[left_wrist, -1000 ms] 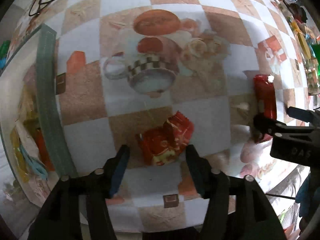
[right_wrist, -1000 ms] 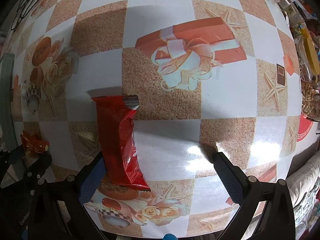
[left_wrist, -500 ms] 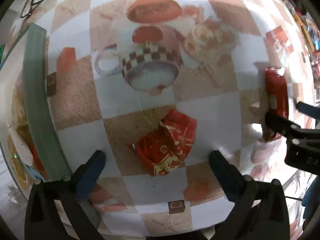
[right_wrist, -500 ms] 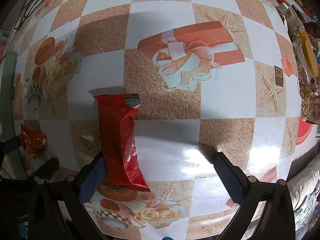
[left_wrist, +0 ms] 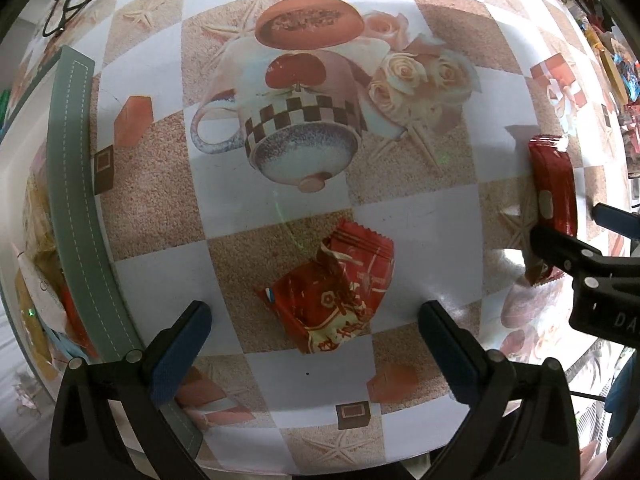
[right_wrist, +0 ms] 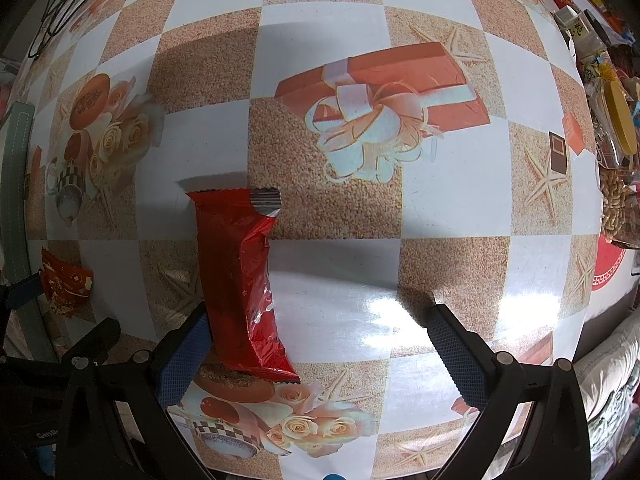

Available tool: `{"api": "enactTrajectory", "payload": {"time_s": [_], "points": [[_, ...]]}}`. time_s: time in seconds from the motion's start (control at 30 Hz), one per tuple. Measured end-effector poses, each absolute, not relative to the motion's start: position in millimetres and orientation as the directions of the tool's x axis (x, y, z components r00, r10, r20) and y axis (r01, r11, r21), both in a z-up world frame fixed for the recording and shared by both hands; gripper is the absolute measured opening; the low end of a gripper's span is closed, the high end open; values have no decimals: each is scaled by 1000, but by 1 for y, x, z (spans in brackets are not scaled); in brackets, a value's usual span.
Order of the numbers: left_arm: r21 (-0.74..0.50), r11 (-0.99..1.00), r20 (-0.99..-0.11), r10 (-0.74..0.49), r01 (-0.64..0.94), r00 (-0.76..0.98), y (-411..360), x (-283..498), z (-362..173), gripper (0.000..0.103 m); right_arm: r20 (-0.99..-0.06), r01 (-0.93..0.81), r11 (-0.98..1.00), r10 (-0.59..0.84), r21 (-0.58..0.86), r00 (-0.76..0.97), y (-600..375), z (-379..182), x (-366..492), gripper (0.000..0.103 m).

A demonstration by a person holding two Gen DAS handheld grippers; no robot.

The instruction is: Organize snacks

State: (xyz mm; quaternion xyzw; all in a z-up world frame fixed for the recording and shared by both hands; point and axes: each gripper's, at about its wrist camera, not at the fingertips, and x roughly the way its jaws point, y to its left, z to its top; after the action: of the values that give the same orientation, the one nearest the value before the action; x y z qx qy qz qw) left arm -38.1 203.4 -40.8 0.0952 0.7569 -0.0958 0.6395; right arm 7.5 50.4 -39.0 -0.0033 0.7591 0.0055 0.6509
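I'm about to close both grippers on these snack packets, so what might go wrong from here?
The crumpled orange-red packet lies skewed between the wide-open left gripper, so closing may crush or twist it. The long red wrapper lies against the right gripper's left finger, off-centre; closing could push it sideways instead of gripping it.

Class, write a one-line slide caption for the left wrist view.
Left gripper, jaws wide open, straddles a crumpled red snack packet on the checked tablecloth.
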Motion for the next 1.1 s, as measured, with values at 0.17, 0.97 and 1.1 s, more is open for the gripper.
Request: {"api": "enactTrajectory", "payload": {"time_s": [0.17,0.97,1.1], "points": [[-23,964,-986,21,264,-163,204,-39,-40,103,-988,-13,1000,2,4,-153,50,-39,8,103],[-25,964,-989,14,265,-144,205,-40,-38,103,-990,-13,1000,2,3,-140,50,-38,8,103],[-25,964,-990,14,264,-143,204,-40,-38,103,-990,-13,1000,2,4,-140,50,-38,8,103]]}}
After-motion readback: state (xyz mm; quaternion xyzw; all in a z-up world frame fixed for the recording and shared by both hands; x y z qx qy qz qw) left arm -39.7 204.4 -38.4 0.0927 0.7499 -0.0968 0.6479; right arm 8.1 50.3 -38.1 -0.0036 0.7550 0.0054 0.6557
